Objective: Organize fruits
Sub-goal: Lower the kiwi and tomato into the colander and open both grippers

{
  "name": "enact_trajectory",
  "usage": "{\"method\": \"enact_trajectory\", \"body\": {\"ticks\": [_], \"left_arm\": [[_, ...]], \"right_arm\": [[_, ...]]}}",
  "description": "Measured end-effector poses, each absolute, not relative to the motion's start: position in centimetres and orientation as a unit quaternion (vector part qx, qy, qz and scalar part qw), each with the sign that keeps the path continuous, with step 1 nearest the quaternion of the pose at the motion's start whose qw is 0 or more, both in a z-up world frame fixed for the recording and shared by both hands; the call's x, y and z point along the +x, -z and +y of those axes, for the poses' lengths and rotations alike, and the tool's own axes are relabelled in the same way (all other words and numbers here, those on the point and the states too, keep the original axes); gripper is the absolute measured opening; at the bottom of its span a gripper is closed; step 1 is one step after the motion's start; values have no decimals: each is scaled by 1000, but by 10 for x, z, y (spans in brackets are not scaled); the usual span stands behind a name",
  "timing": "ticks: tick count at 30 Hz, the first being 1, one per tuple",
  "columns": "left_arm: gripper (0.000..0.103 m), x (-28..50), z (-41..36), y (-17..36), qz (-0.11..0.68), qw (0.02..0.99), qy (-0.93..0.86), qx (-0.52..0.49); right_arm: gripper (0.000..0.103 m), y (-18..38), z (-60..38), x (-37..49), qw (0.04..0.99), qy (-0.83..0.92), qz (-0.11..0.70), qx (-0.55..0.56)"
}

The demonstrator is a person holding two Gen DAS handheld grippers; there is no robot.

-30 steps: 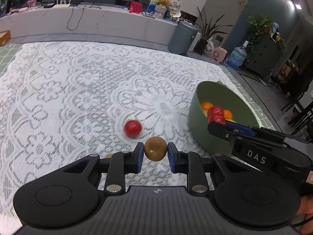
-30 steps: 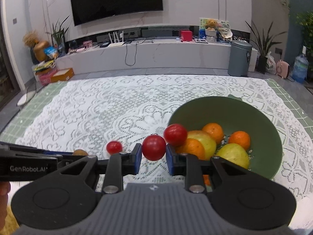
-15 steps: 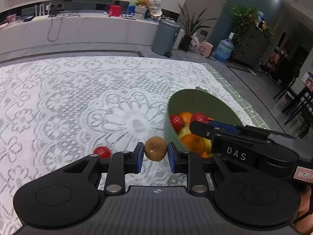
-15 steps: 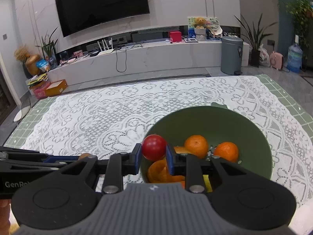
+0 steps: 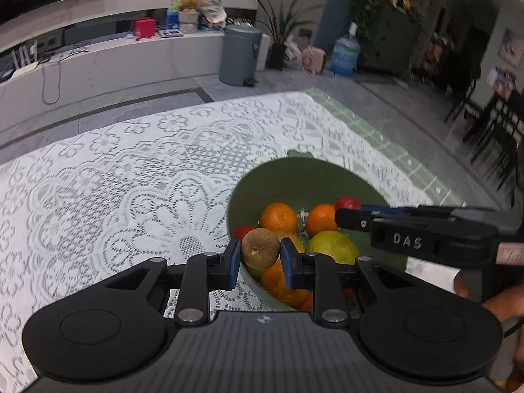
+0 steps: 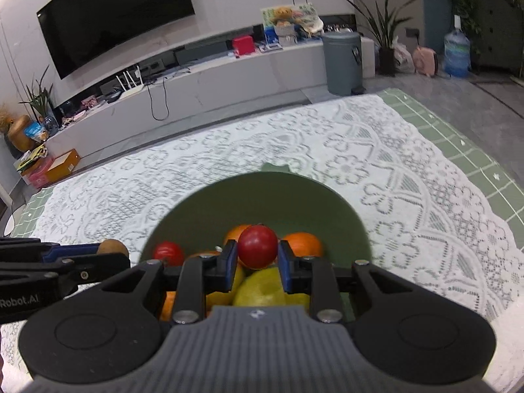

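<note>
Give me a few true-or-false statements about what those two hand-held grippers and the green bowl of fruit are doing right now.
1. The left gripper clamps a brown kiwi. True.
2. The right gripper is empty. False: it holds a small red tomato.
3. The round green bowl holds only oranges. False: there is also a yellow-green fruit and a loose red tomato.
4. Both grippers are over the bowl. True.
5. The bowl stands on a white lace tablecloth. True.

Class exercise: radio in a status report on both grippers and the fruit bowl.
Left gripper shut on brown fruit. Right gripper shut on red fruit. Both over green bowl, fruit inside. Nothing in the way.
</note>
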State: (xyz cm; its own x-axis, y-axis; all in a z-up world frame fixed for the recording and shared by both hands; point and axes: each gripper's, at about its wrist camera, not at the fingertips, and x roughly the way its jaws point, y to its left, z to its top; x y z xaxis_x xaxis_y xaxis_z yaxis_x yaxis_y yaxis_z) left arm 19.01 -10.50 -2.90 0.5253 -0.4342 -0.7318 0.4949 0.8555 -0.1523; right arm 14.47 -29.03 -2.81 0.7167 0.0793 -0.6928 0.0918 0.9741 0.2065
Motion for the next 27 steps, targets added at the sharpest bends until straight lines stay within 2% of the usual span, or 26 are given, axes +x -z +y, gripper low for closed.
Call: {"method": "enact_trajectory", "body": {"ticks": [10,27], "left_arm": [[29,211,-126,43,428,859,273,69],[29,255,-151,50,443,850,281,54]], "right_arm": [[23,38,-293,155,914,-4,389,113],[23,56,-299,174,904,3,406,131]]}}
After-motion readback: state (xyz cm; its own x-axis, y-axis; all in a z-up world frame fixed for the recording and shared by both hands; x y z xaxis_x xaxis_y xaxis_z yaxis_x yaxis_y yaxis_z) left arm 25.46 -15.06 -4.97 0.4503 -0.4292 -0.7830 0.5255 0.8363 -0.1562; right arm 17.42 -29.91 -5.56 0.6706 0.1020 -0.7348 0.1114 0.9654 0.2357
